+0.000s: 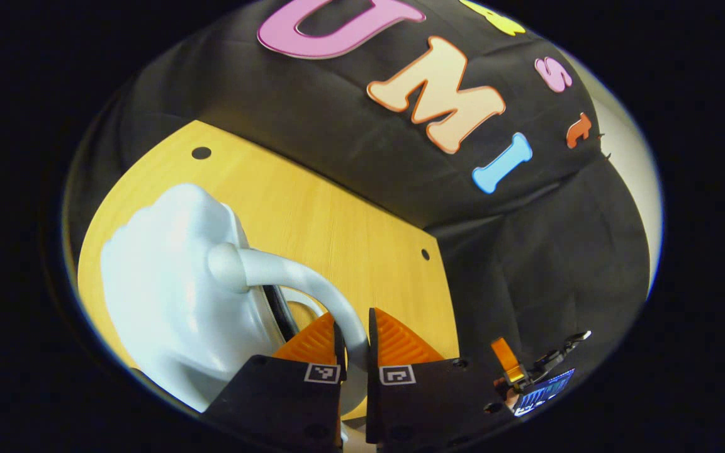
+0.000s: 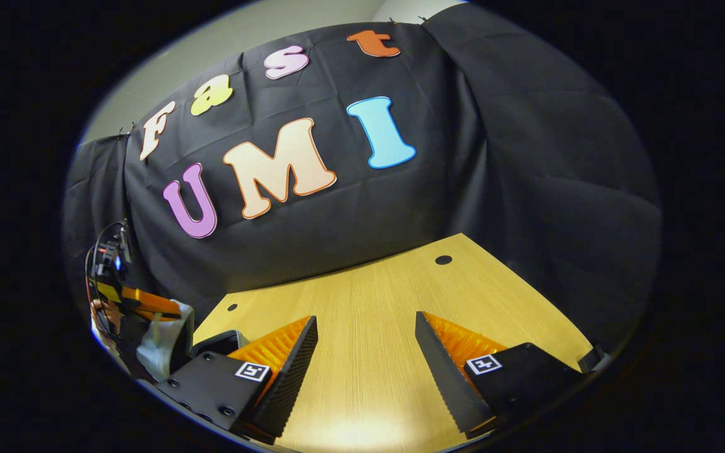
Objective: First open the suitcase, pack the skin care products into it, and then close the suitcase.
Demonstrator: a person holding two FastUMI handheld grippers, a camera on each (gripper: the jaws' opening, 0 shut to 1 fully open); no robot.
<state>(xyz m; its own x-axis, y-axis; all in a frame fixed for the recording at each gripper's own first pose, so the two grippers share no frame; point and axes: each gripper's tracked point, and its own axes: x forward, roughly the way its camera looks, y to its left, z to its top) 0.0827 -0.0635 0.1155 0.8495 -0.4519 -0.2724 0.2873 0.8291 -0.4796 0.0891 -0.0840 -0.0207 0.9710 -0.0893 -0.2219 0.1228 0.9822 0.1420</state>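
Black cloth walls close in behind a pale wooden counter (image 1: 350, 233) with small dark holes near its edge. In the left gripper view, the left tongs (image 1: 356, 352), orange ribbed fingers on black mounts, are closed tight around the curved white handle (image 1: 299, 277) of a glossy white hard-shell suitcase (image 1: 167, 302), both fingers pressing on the handle's arc. The suitcase sits on the counter just ahead and to the left of those fingers, its dark seam showing beneath the handle. At the lower right of that view the other gripper's body is seen farther off.

In the right gripper view, the right tongs (image 2: 365, 368) hang wide open over bare wood (image 2: 369, 327), holding nothing. At the far left of this view the left gripper (image 2: 139, 302) appears beside a sliver of the white suitcase (image 2: 161, 343).
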